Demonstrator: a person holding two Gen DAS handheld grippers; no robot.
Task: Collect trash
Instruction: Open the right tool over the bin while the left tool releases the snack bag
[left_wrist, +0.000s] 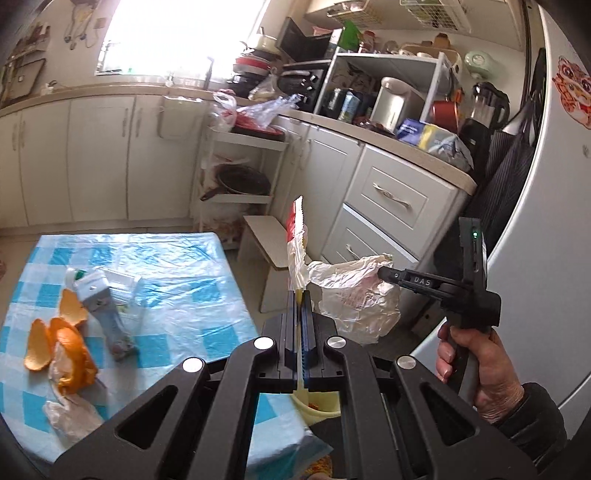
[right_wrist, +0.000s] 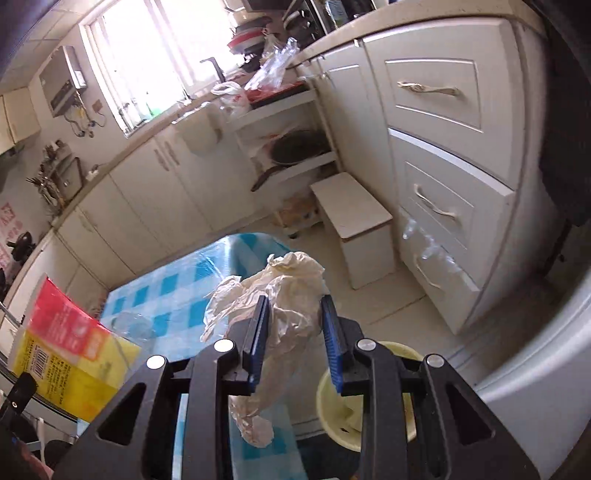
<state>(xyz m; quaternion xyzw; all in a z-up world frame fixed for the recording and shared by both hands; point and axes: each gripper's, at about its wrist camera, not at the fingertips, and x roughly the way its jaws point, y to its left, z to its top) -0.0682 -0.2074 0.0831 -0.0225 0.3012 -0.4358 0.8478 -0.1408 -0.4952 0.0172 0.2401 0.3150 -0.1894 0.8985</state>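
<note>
My left gripper (left_wrist: 300, 295) is clenched on a red-and-yellow snack wrapper (left_wrist: 295, 240), the flat packet standing up thin between my pressed-together jaws. My right gripper (right_wrist: 295, 314) grasps a crumpled white plastic bag (right_wrist: 284, 291); its blue pads (right_wrist: 258, 332) sit well apart with the bag bunched and dangling between them, so I judge the hold to be loose. Both pieces hang in the air off the near right corner of the table (left_wrist: 166, 266), over a pale yellow bin (right_wrist: 332, 398) on the floor below.

The step in hand looks like the drop. To do it well I should bring each piece squarely above the bin's mouth before I let go, lower them close to the rim, and release the bag first, since light film drifts. The stiff wrapper should go in edge-down.

More trash waits near the table's left edge: orange peel (left_wrist: 59, 343), a small carton (left_wrist: 103, 306) lying beside it, and another scrap of plastic (left_wrist: 70, 417) toward the near left corner.
</note>
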